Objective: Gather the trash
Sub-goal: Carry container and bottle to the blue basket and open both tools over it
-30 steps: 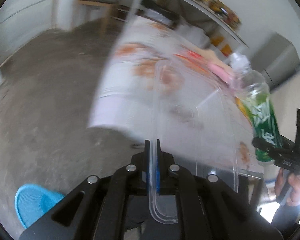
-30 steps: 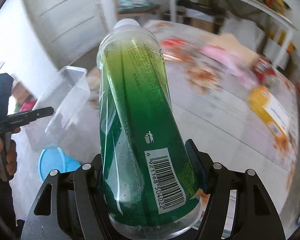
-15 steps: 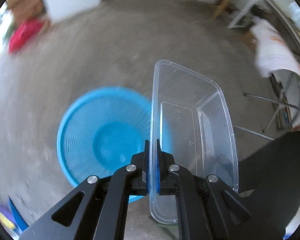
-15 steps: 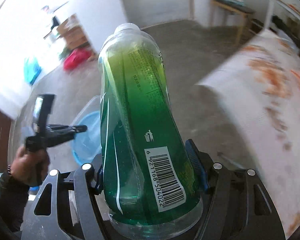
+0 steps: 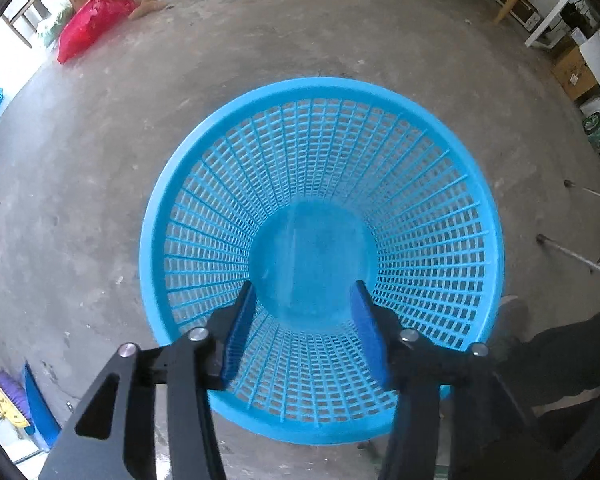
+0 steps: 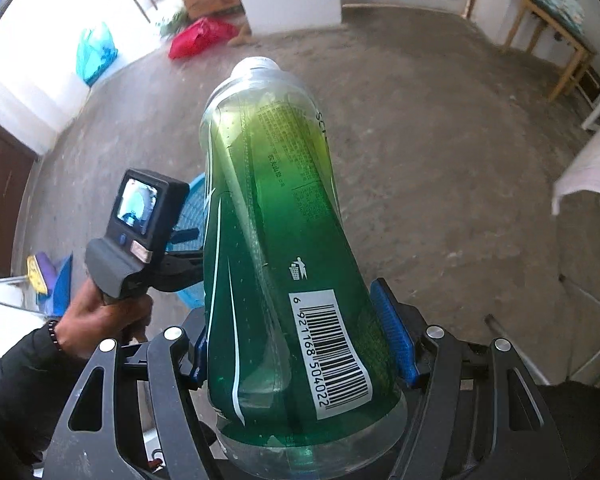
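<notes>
Right gripper around green bottle, base nearest camera

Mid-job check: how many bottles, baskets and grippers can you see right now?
Bottles: 1, the green bottle
Baskets: 1, the blue basket
Grippers: 2, the right gripper clamped on the green bottle, and the left gripper, jaws opening with nothing visible between them
Total: 4
</notes>
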`<move>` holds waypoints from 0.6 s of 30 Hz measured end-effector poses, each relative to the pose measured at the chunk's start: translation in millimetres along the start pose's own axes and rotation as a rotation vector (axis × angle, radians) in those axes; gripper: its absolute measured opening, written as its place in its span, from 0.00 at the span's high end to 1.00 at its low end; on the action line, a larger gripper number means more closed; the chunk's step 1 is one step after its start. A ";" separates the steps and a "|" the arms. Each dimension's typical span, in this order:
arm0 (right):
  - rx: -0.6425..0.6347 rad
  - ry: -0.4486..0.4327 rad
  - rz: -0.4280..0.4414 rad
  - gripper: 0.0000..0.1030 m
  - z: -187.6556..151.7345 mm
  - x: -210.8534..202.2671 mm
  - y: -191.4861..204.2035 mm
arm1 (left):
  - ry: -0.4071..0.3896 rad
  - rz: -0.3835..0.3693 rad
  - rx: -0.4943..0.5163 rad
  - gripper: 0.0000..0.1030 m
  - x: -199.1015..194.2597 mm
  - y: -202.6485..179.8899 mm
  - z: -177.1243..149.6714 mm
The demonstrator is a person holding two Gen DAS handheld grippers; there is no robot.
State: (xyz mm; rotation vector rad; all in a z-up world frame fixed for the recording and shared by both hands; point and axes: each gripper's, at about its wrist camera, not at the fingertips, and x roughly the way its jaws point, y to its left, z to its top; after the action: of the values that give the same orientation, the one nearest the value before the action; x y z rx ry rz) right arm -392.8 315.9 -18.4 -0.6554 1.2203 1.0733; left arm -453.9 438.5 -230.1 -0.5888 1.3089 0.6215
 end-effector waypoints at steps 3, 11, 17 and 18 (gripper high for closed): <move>-0.052 0.069 -0.010 0.37 6.1 27.3 19.1 | -0.032 0.005 -0.035 0.48 -10.3 16.2 -0.8; -0.157 0.262 -0.052 0.37 9.9 110.6 34.9 | -0.110 0.002 -0.156 0.48 -40.9 66.9 -0.8; -0.150 0.273 -0.033 0.25 18.1 127.1 37.4 | -0.111 -0.014 -0.160 0.48 -45.1 67.7 2.4; -0.141 0.264 -0.028 0.22 21.2 126.0 35.7 | -0.113 -0.015 -0.156 0.48 -45.4 65.4 3.2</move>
State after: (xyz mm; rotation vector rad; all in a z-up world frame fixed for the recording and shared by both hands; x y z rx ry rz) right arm -418.5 385.6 -128.4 -0.9439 1.3641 1.0800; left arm -504.9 482.9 -187.8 -0.6807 1.1563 0.7392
